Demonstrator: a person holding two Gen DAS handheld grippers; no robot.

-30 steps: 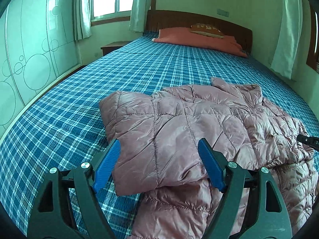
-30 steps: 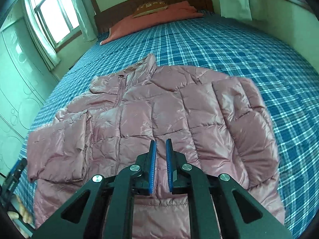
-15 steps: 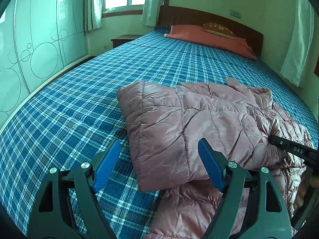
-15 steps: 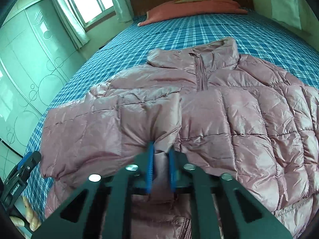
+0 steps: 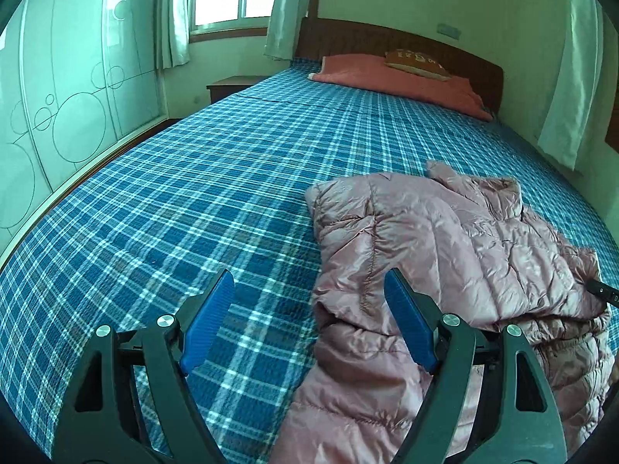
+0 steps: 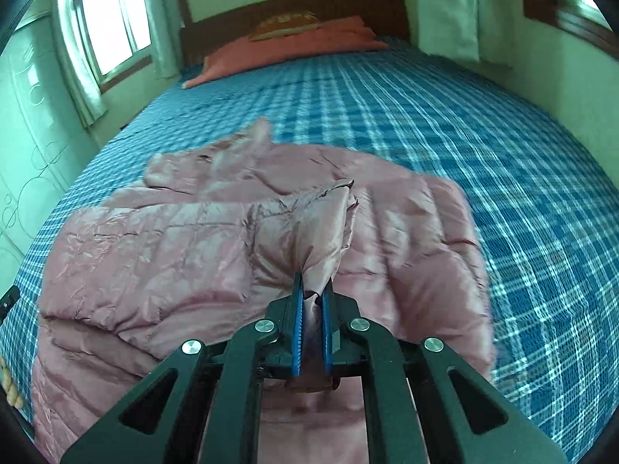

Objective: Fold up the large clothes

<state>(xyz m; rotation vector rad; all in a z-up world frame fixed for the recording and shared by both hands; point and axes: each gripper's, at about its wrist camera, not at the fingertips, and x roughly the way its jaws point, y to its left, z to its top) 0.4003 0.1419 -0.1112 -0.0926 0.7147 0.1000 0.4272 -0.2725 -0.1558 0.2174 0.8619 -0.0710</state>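
A pink quilted puffer jacket (image 5: 445, 247) lies on the blue plaid bed (image 5: 216, 193). Its left sleeve is folded across the body. My left gripper (image 5: 309, 294) is open and empty, low over the sheet at the jacket's left edge; its right pad is against the fabric. My right gripper (image 6: 312, 301) is shut on the end of the folded sleeve (image 6: 309, 228) and holds it raised over the jacket body (image 6: 162, 247). The right gripper's tip shows at the right edge of the left wrist view (image 5: 603, 290).
A red quilt (image 5: 398, 81) and a brown pillow (image 5: 418, 62) lie at the headboard. A patterned wardrobe (image 5: 65, 89) runs along the bed's left side, with a nightstand (image 5: 232, 87) under the window. Curtains hang by the right wall (image 6: 448, 11).
My right gripper has closed on the sleeve end and carried it rightward across the jacket. My left gripper has shifted left, off the jacket, and stays open.
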